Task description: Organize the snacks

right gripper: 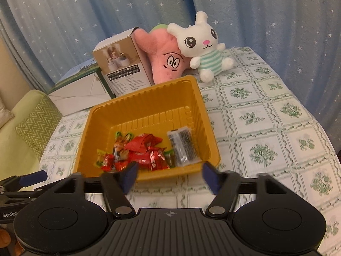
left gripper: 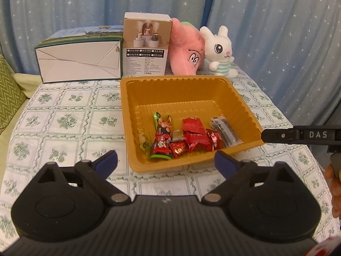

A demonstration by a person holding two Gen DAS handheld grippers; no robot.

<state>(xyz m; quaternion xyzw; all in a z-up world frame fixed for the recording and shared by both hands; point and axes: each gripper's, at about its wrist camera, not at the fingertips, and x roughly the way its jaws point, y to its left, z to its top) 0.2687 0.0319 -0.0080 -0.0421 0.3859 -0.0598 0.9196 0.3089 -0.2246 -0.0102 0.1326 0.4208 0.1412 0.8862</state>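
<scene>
Snacks (left gripper: 187,137): wrapped, piled at near end of yellow tray (left gripper: 240,98). Left tool (left gripper: 166,162) and right tool (right gripper: 169,176) both spread, empty. Advise withdrawing without nudging tray rim.

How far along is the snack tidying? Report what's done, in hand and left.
Done: the wrapped snacks lie together in the yellow tray. In hand: nothing; the left gripper and right gripper are open and empty. Left: no loose snack shows on the tablecloth, so it looks nearly finished.
</scene>
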